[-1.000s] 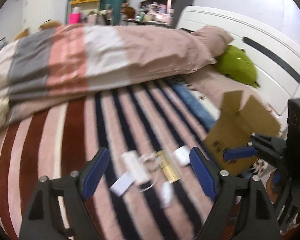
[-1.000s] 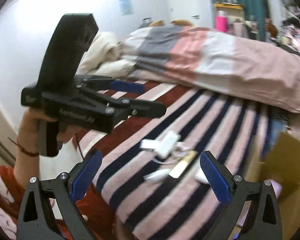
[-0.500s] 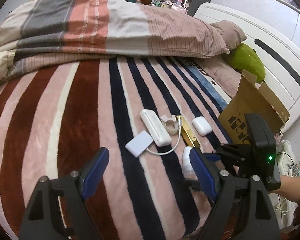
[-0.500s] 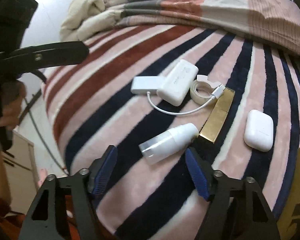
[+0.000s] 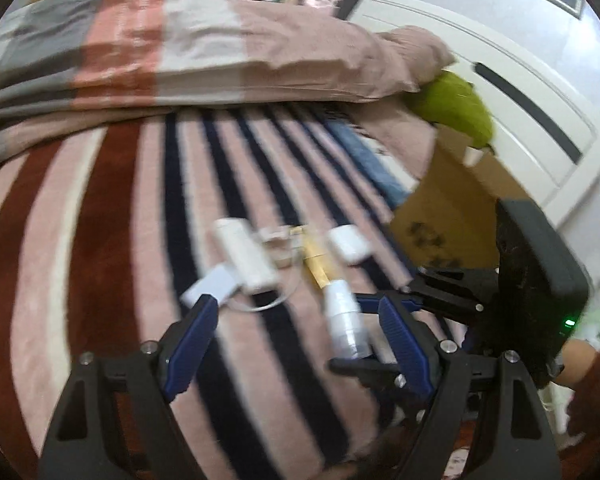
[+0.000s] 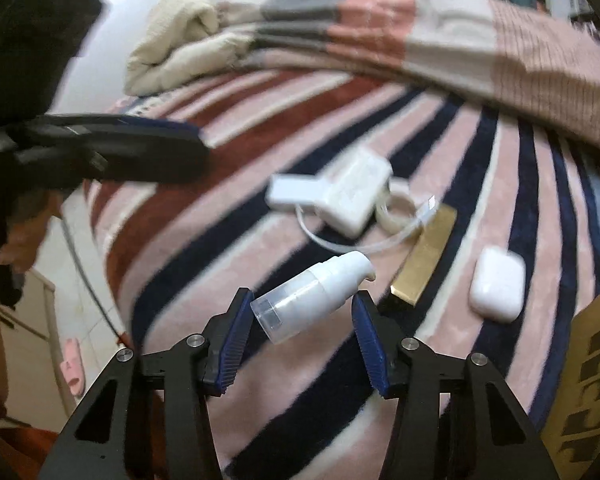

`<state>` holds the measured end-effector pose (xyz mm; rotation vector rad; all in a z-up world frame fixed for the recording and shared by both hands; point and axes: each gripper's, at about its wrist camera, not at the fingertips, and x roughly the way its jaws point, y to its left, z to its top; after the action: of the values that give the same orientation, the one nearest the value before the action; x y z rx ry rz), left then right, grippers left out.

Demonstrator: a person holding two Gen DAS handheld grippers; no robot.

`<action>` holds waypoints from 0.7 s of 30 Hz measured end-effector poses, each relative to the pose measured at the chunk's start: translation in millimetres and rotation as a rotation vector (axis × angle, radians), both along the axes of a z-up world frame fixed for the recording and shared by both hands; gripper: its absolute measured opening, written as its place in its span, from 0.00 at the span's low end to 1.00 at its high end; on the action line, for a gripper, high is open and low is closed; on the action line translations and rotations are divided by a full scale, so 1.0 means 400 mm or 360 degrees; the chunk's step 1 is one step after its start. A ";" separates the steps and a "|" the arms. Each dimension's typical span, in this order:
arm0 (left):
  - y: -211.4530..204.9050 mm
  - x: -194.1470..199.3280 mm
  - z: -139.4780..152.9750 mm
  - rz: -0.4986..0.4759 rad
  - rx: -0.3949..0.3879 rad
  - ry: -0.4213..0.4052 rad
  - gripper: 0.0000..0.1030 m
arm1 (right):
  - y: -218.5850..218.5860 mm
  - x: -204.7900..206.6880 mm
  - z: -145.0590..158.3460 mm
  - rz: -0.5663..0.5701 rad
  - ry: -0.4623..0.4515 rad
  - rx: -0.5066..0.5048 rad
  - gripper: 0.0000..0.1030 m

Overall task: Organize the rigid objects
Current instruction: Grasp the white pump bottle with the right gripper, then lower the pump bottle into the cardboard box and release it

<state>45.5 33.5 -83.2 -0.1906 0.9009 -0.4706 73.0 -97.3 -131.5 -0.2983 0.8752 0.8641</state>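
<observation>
A white pump bottle [image 6: 316, 292] lies tilted on the striped blanket [image 6: 420, 344], between the blue pads of my right gripper [image 6: 302, 312]; the jaws are partly closed around it, with a small gap each side. It also shows in the left wrist view [image 5: 346, 316]. Beyond lie a gold bar [image 6: 426, 256], a white earbud case [image 6: 498, 286], a white power bank [image 6: 354, 194] with cable, and a small white adapter [image 6: 292, 196]. My left gripper [image 5: 298, 344] is open and empty, hovering above the blanket near the adapter [image 5: 212, 286].
A cardboard box [image 5: 452, 216] stands at the bed's right edge, by the white headboard [image 5: 532, 108]. A folded duvet [image 5: 180, 52] and a green cushion [image 5: 456, 104] lie at the back. A cream blanket [image 6: 172, 48] is at the far left.
My right gripper has moved in over the pump bottle and narrowed its jaws around it. My left gripper has dropped lower and nearer the objects.
</observation>
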 end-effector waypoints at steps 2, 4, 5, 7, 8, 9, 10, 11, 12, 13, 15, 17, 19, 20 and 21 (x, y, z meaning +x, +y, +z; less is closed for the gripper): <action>-0.040 0.011 0.032 -0.0080 -0.0040 -0.0005 0.70 | -0.002 -0.016 0.054 0.0033 -0.0079 0.0040 0.45; -0.074 0.020 0.063 -0.0141 -0.0061 -0.0017 0.58 | -0.012 -0.027 0.108 0.0040 -0.0158 0.0071 0.45; -0.101 0.028 0.086 -0.0177 -0.0060 -0.0033 0.54 | -0.018 -0.031 0.130 0.0033 -0.0192 0.0083 0.45; -0.137 0.039 0.120 -0.0222 -0.0052 -0.0057 0.44 | -0.044 -0.035 0.177 0.0014 -0.0258 0.0116 0.45; -0.169 0.050 0.143 -0.0263 -0.0051 -0.0071 0.39 | -0.058 -0.034 0.197 0.0004 -0.0285 0.0130 0.45; -0.189 0.057 0.160 -0.0292 -0.0050 -0.0083 0.32 | -0.074 -0.032 0.217 -0.0009 -0.0313 0.0140 0.45; -0.212 0.064 0.177 -0.0315 -0.0035 -0.0097 0.31 | -0.094 -0.026 0.236 -0.0044 -0.0347 0.0136 0.45; -0.245 0.073 0.201 -0.0335 0.0012 -0.0120 0.26 | -0.113 -0.022 0.251 -0.0069 -0.0369 0.0142 0.45; -0.269 0.082 0.213 -0.0351 0.0038 -0.0130 0.24 | -0.142 -0.016 0.269 -0.0105 -0.0390 0.0156 0.45; -0.293 0.092 0.224 -0.0377 0.0041 -0.0135 0.24 | -0.166 -0.011 0.281 -0.0134 -0.0405 0.0165 0.45; -0.350 0.116 0.244 -0.0441 0.0036 -0.0137 0.23 | -0.210 0.003 0.305 -0.0194 -0.0432 0.0162 0.45; -0.412 0.142 0.255 -0.0503 0.0049 -0.0134 0.23 | -0.265 0.015 0.327 -0.0265 -0.0460 0.0148 0.45; -0.463 0.167 0.253 -0.0549 0.0064 -0.0113 0.23 | -0.313 0.030 0.336 -0.0325 -0.0456 0.0128 0.45; -0.497 0.182 0.248 -0.0582 0.0070 -0.0091 0.23 | -0.334 0.037 0.337 -0.0354 -0.0441 0.0119 0.45; -0.519 0.193 0.242 -0.0603 0.0071 -0.0071 0.23 | -0.355 0.047 0.337 -0.0384 -0.0421 0.0107 0.45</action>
<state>122.7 -174.2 13.6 0.0338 0.9052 -0.8022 91.8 -239.4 3.2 -0.2364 0.6192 0.6120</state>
